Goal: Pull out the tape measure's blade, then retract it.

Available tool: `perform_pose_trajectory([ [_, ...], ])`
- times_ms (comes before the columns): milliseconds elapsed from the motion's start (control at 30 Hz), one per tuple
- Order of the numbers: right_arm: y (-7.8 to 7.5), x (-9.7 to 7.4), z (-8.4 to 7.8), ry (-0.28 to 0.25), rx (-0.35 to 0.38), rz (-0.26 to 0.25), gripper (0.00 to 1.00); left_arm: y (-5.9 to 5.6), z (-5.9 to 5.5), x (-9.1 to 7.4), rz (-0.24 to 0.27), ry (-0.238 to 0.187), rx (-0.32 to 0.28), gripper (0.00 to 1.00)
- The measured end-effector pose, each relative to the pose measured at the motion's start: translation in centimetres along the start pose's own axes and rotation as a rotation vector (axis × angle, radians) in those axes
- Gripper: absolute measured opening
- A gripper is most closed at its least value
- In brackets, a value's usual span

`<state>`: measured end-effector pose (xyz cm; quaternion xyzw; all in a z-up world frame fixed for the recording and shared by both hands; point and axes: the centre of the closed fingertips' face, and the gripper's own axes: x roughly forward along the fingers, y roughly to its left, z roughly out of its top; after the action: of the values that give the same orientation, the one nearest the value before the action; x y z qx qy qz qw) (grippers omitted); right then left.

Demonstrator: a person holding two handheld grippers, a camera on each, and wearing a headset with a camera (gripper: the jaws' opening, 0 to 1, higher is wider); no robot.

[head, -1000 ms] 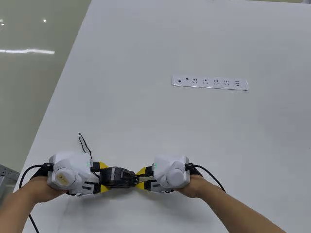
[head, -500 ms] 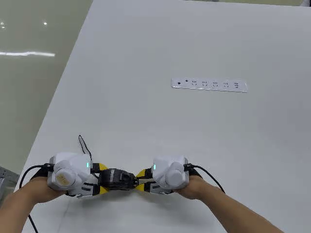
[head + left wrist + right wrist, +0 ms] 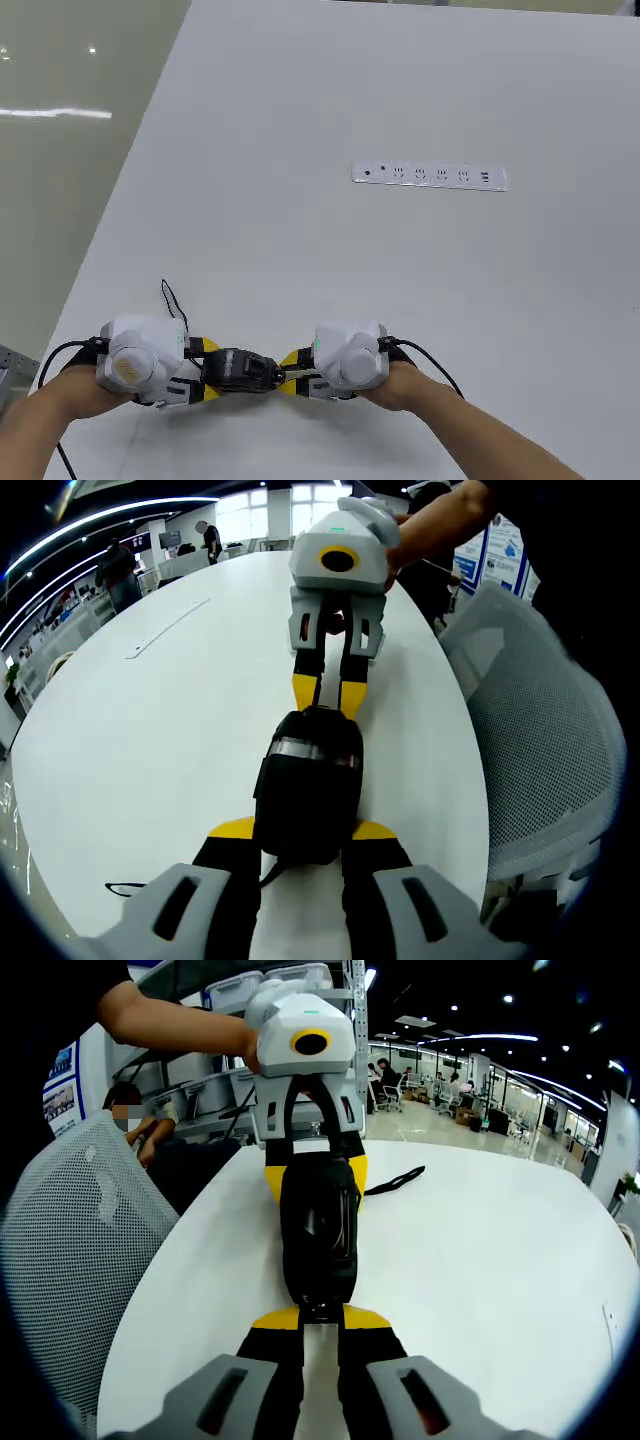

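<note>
A black tape measure (image 3: 240,369) lies near the front edge of the white table (image 3: 330,250), held between both grippers. My left gripper (image 3: 205,372) is shut on its body, and in the left gripper view the yellow-tipped jaws clamp the case (image 3: 308,795) on both sides. My right gripper (image 3: 288,372) faces it from the right, jaws closed on the blade's end hook (image 3: 320,1310) at the case mouth. Hardly any blade shows between the case (image 3: 318,1225) and the right gripper (image 3: 320,1318). The case's black wrist strap (image 3: 172,295) trails behind on the table.
A white power strip (image 3: 429,175) lies flat at mid-table, far beyond the grippers. The table's left edge (image 3: 110,200) drops to a glossy floor. A grey mesh chair back (image 3: 540,740) stands close by the table's near edge.
</note>
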<state>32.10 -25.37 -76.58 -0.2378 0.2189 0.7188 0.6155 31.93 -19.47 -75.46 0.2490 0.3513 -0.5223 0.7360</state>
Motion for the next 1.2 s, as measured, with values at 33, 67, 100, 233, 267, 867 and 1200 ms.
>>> perform_pose_trajectory([
  [33,0.0,0.0,0.0,0.001,0.001,0.000,0.09,0.0,0.0,0.0,0.000,-0.001,0.000,0.27],
  [67,0.0,0.0,0.0,0.001,0.001,0.000,0.09,0.0,0.0,0.0,-0.001,0.000,0.000,0.27],
  [100,0.0,-0.1,0.0,0.000,0.002,0.000,0.09,0.0,0.0,0.0,-0.001,0.000,0.000,0.27],
  [233,0.0,-0.1,-0.1,0.004,0.000,-0.001,0.10,-0.1,0.0,0.0,-0.001,0.001,0.003,0.27],
  [267,0.1,-0.2,-0.1,0.004,0.000,-0.001,0.10,-0.1,0.0,0.0,-0.001,0.001,0.004,0.27],
  [867,0.3,-1.1,-0.5,0.004,0.019,0.007,0.10,-0.1,-0.1,0.0,-0.011,0.001,0.008,0.27],
  [1200,0.3,-1.6,-0.7,0.006,0.021,0.008,0.10,-0.2,0.0,0.0,-0.017,0.002,0.011,0.27],
])
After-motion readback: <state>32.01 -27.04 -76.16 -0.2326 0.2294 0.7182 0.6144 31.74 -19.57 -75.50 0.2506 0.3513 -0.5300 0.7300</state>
